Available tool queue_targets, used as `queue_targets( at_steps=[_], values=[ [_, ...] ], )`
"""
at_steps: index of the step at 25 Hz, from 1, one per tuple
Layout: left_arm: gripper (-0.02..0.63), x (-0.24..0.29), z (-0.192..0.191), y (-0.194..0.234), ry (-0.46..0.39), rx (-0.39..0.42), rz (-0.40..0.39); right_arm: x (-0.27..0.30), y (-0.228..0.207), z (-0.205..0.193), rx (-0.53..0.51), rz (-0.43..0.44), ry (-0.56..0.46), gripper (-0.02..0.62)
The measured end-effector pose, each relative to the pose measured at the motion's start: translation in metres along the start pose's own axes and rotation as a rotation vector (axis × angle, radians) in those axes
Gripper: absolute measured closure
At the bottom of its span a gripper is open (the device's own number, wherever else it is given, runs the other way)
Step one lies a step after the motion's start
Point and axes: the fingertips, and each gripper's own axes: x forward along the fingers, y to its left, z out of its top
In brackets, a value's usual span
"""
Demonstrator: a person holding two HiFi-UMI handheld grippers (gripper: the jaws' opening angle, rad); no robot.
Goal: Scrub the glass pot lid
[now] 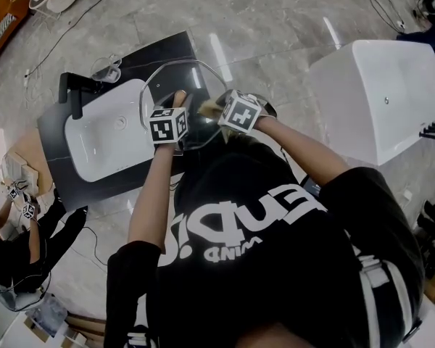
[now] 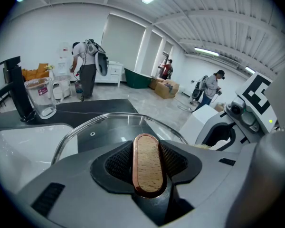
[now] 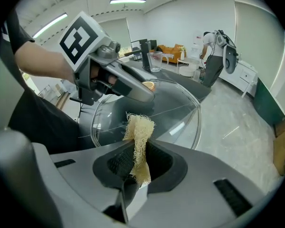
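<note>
Holds the glass pot lid (image 1: pixel 183 96) tilted in the air over one end of the white sink (image 1: pixel 105 140) set in the dark worktop (image 1: pixel 61 172). Grips it by the wooden knob (image 2: pixel 147 175), with the fingers of the left gripper (image 2: pixel 147 158) clamped on the knob's two long sides. Pinches a pale, fibrous loofah scrubber (image 3: pixel 139 127) in the right gripper (image 3: pixel 138 161), fingers closed tight on its lower part, frayed top poking out towards the glass. Holds that scrubber right up at the lid's face, just beside the left gripper; cannot tell whether it actually touches. Has a clear glass jug (image 2: pixel 40 98) standing on the worktop near the black tap (image 2: pixel 16 91), at the far side of the sink. Stands close to a white bathtub (image 1: pixel 377 96) on a pale marbled floor (image 1: pixel 275 20).
</note>
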Motion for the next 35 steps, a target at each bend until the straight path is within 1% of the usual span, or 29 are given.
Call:
queue_targets(
  at_steps=[4, 9, 23, 26, 31, 35],
  values=[
    [0.423, -0.001, -0.001, 0.001, -0.001, -0.003, -0.001, 0.007, 0.02, 0.009, -0.029, 0.032, -0.014, 0.548],
    [0.423, 0.0, 0.0, 0.001, -0.002, -0.003, -0.001, 0.013, 0.045, 0.013, -0.06, 0.082, 0.006, 0.548],
    [0.423, 0.0, -0.001, 0.001, -0.003, -0.001, 0.0, 0.035, 0.089, 0.038, -0.159, 0.155, 0.017, 0.548],
    [0.423, 0.0, -0.001, 0.002, -0.003, -0.001, -0.001, 0.038, 0.093, 0.041, -0.182, 0.162, 0.024, 0.548],
    [0.423, 0.0, 0.0, 0.001, -0.003, -0.001, -0.006, 0.034, 0.09, 0.037, -0.186, 0.179, 0.034, 0.548],
    [0.423, 0.0, 0.0, 0.001, 0.0, -0.001, -0.01, 0.03, 0.083, 0.029, -0.153, 0.188, 0.031, 0.548]
  ],
)
